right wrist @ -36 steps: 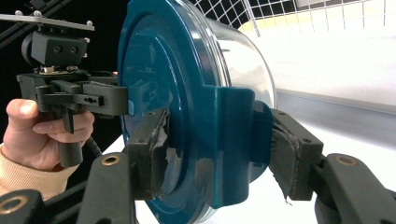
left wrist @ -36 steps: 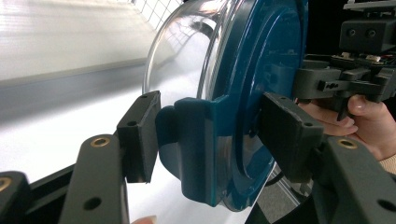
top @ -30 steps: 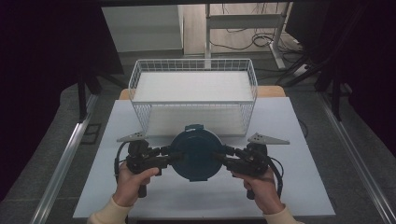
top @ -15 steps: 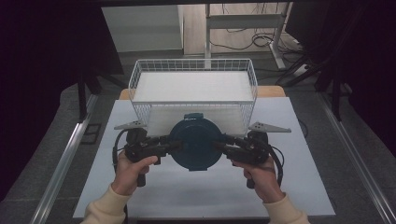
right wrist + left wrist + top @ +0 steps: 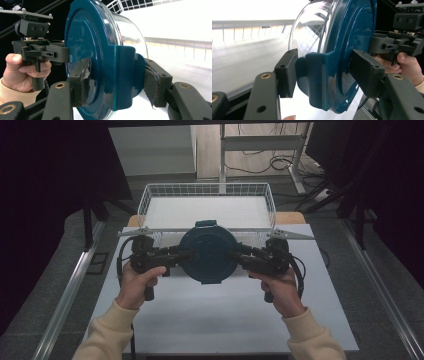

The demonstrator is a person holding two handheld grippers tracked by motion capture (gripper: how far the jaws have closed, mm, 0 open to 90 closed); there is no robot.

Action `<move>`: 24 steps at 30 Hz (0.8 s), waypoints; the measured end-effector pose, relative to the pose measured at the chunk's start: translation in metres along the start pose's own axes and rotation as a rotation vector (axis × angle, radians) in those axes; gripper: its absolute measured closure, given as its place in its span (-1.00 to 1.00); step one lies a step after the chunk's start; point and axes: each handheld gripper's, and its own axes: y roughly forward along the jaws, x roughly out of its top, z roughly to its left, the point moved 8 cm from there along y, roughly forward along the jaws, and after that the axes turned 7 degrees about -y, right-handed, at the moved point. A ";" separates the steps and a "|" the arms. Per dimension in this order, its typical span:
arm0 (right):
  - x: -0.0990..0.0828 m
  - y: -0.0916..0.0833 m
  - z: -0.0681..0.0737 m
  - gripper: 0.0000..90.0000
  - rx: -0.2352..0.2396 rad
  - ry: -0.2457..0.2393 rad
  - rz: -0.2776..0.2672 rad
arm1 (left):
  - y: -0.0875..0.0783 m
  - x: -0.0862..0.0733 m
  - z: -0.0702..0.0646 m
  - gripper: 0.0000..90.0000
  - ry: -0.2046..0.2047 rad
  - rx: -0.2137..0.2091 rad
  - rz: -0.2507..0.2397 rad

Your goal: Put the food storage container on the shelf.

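**Container held from both sides**

The left gripper (image 5: 175, 256) and right gripper (image 5: 245, 257) each clamp a side latch of the round glass container (image 5: 207, 254) with its teal lid, above the table (image 5: 210, 315), just before the wire basket (image 5: 150, 202).

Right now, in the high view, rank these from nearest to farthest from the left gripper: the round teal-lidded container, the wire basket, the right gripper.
1. Teal-lidded container: clamped by the left gripper.
2. Wire basket: just behind.
3. Right gripper: across the container.
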 end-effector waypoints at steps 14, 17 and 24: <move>0.036 0.017 -0.019 -0.04 -0.002 0.007 -0.012 | 0.006 0.044 0.013 -0.09 -0.005 0.001 0.004; 0.042 0.019 -0.022 -0.04 -0.004 0.008 -0.012 | 0.007 0.050 0.015 -0.09 -0.008 -0.002 0.001; 0.060 0.026 -0.035 -0.04 -0.009 0.014 -0.014 | 0.012 0.074 0.022 -0.09 -0.007 -0.003 0.007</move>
